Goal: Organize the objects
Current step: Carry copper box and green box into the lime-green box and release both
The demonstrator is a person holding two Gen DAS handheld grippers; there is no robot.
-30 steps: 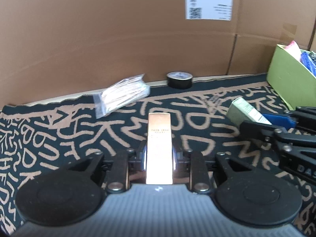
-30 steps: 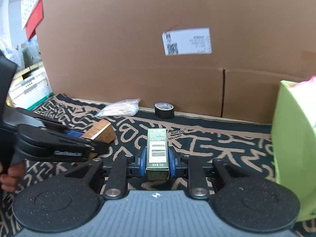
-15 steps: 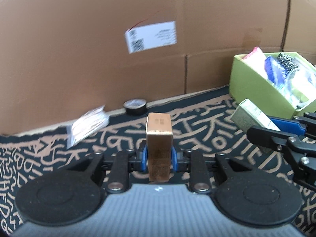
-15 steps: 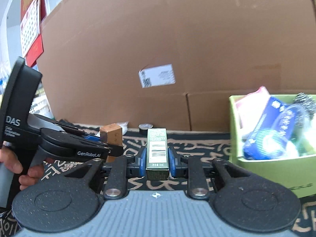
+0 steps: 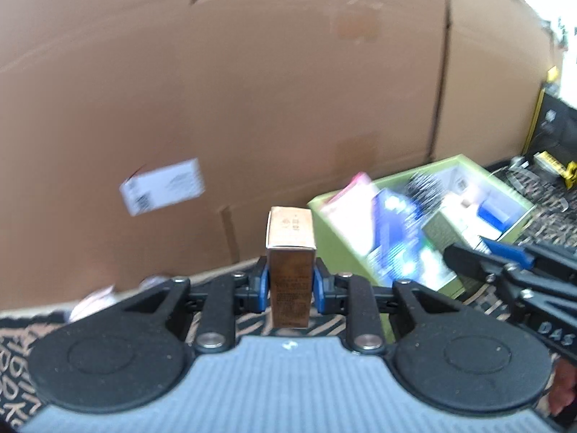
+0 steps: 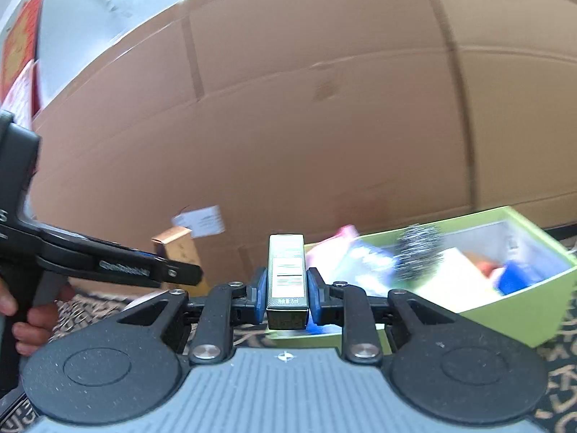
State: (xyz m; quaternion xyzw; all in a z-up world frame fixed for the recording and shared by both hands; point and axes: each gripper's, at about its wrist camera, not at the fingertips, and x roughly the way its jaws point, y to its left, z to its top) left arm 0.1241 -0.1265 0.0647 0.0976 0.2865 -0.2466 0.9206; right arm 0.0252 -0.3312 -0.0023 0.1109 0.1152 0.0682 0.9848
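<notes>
My left gripper (image 5: 290, 285) is shut on a small copper-brown box (image 5: 290, 231), held upright between its blue pads. In the right wrist view my right gripper (image 6: 286, 288) is shut on a slim grey-green box (image 6: 286, 263) with a white label. A lime-green bin (image 5: 331, 216) lies just ahead and to the right of both, with its side wall (image 6: 523, 310) close to the right gripper. The left gripper (image 6: 187, 274) and its copper box (image 6: 173, 245) show at the left of the right wrist view. The right gripper (image 5: 465, 259) reaches in from the right of the left wrist view.
The bin holds a blue pack (image 5: 389, 223), a pink packet (image 5: 357, 184) and a dark bristly item (image 6: 418, 249), all blurred. A tall cardboard wall (image 5: 252, 90) with a white label (image 5: 162, 186) stands behind. The black-and-tan patterned cloth (image 5: 14, 353) covers the table.
Both grippers have risen and swung right toward the green bin, each still gripping its box. The plastic bag and tape roll have slipped off to the lower left.
</notes>
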